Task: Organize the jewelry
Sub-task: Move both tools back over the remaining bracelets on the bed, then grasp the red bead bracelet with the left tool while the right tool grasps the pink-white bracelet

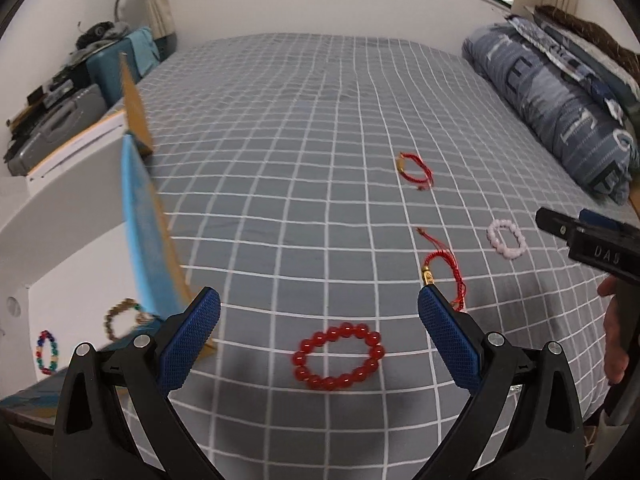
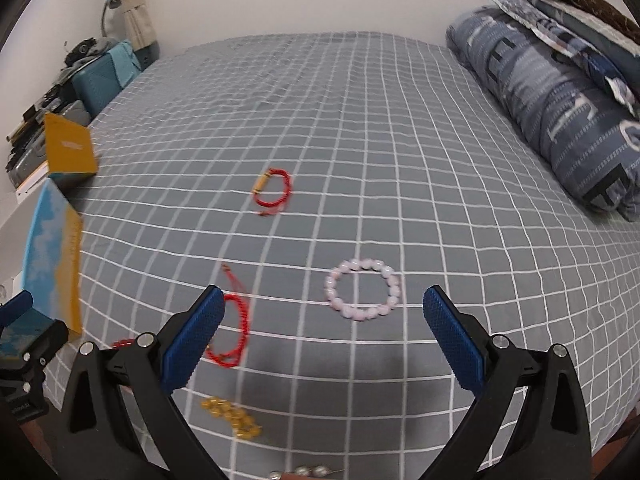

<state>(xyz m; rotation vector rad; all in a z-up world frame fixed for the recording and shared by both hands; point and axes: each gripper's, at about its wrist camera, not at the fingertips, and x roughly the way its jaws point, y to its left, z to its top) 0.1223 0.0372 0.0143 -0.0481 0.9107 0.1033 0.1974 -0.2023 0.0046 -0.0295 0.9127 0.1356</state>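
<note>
The red bead bracelet lies flat on the checked bedsheet at lower centre of the left view, between the spread, empty jaws of the left gripper. Its beads look hard, smooth and light on a slack string, so pinching across one side of the ring should suit. The right gripper is likewise spread and empty, near the pink bead bracelet.

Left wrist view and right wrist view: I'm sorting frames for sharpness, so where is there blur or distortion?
Left wrist view: the blue-and-yellow box lid is smeared, the red bead bracelet sharp, grid lines bowed by the fisheye. Right wrist view: the red cord bracelet and yellow beads are blurred, the pink bead bracelet slightly soft; soft gripper shadows fall on the bedsheet.
</note>
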